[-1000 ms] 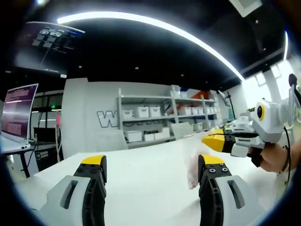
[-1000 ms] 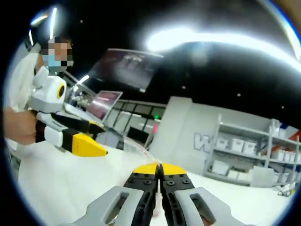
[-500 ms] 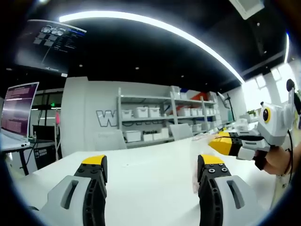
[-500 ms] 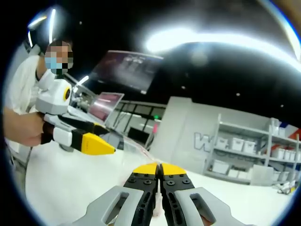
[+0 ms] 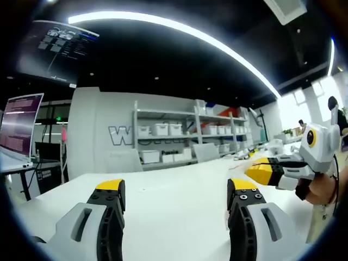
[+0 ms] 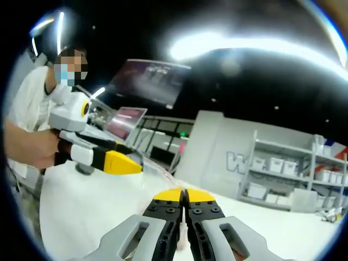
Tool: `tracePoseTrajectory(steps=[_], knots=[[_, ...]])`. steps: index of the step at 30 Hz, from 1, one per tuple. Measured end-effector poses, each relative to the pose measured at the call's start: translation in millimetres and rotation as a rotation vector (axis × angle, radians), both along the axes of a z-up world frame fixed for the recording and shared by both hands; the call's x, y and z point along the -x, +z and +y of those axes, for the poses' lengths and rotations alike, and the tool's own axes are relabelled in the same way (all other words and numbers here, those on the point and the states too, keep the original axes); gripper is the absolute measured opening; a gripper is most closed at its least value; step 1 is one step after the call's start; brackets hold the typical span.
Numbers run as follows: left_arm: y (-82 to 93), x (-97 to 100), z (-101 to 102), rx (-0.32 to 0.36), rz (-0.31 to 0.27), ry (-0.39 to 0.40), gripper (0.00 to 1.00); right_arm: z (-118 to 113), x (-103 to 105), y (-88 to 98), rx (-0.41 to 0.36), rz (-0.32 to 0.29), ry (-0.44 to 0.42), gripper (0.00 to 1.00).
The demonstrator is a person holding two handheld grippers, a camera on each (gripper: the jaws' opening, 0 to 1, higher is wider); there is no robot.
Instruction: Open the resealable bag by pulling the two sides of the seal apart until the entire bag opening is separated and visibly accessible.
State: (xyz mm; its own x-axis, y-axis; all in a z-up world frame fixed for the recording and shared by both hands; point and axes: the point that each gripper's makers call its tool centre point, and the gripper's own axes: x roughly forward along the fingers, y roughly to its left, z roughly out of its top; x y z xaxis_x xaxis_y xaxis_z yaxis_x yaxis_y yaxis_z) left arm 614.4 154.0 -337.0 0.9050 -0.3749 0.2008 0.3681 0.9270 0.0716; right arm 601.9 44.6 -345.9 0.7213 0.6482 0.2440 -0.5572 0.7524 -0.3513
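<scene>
The left gripper is held with jaws spread wide above a white table. At three o'clock the right gripper is seen (yellow-tipped, hand-held). Storage shelves stand at twelve o'clock.

Left claw — yellow tips, black fingers, grey body; right claw same; table white.
</scene>
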Motion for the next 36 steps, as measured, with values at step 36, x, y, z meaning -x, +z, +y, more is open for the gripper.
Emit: tracePoseTrajectory(steps=[36], knots=[[-9.4, 14.2, 12, -0.002, 0.019, -0.009, 0.73, 3, 7, -33.1, 0.072, 0.058, -0.024, 0.0]])
